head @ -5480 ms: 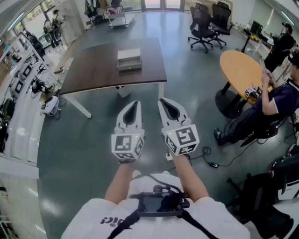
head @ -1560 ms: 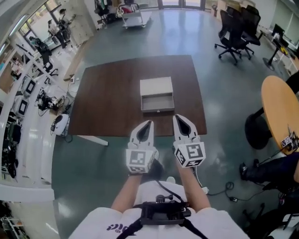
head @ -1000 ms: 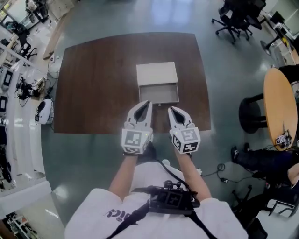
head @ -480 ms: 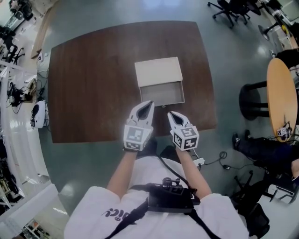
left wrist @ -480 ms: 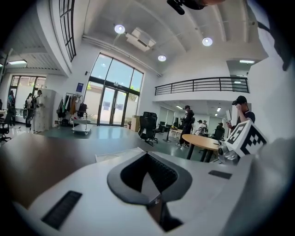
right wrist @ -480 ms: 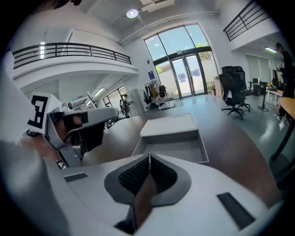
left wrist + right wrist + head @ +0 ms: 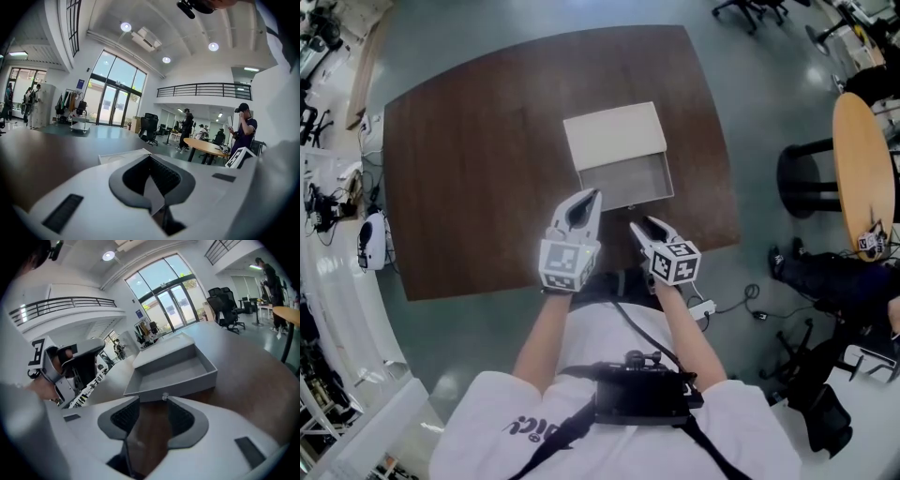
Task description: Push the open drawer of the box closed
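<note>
A pale grey box (image 7: pixel 614 136) stands on the dark brown table (image 7: pixel 469 169), and its drawer (image 7: pixel 626 181) is pulled out toward me and empty. My left gripper (image 7: pixel 591 194) hovers just left of the drawer's front, its jaws shut on nothing (image 7: pixel 150 157). My right gripper (image 7: pixel 637 225) sits lower, a short way in front of the drawer. In the right gripper view the jaws (image 7: pixel 153 400) are opening. Only bare table shows between them, and the drawer's small knob (image 7: pixel 165 396) lies just beyond the tips. The drawer (image 7: pixel 173 373) fills that view's centre.
A round wooden table (image 7: pixel 862 159) on a black pedestal (image 7: pixel 802 178) stands to the right, with a seated person (image 7: pixel 825 281) below it. A power strip and cable (image 7: pixel 703 307) lie on the floor by the table's near corner. White shelving (image 7: pixel 337 234) runs along the left.
I have walked up to the table. Both grippers have moved from over the floor to just in front of the open drawer, the left one slightly ahead.
</note>
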The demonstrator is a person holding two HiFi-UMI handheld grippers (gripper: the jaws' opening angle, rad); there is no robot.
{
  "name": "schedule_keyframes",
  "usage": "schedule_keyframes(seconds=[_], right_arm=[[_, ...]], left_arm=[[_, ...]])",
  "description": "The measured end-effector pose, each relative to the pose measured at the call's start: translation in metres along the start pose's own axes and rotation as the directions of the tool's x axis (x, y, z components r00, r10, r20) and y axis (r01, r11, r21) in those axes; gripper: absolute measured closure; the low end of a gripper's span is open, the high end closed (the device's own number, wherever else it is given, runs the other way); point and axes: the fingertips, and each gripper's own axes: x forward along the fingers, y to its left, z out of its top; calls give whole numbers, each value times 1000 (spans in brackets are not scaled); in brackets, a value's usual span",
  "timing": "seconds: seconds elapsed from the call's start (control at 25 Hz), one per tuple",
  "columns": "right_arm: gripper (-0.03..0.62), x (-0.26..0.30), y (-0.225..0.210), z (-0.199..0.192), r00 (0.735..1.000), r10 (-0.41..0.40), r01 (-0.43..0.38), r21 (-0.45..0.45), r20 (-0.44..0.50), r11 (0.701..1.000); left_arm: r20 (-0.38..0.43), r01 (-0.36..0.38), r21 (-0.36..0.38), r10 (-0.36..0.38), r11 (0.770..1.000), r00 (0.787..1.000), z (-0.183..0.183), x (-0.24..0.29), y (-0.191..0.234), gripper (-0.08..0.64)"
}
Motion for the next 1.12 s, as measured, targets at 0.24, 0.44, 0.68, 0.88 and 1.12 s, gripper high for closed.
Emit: schedule_keyframes(seconds=[0.24,0.44,0.68,0.88,1.12], right_arm=[[434,22,-8,-13,998,55,-55,212,6,976],[434,36,-25,-18,998,69,-63,335,-7,940],[436,56,-29,-17,996,86,-85,440,19,894],[509,61,-27,-14,993,117,-100,435,-11,895],[515,62,-32,1,993,114,-100,434,-7,895]], left_arm=[[-6,-1,-20,1,1000,1000,-5,-7,10,551],[-11,-15,-18,15,1000,1000,-6,-2,10,551],[-32,-27,-44,25,999,999,-9,-1,18,551],[-31,-21,-54,19,998,999,-10,7,16,551],[-48,-36,-64,33,997,998,-12,22,17,551]])
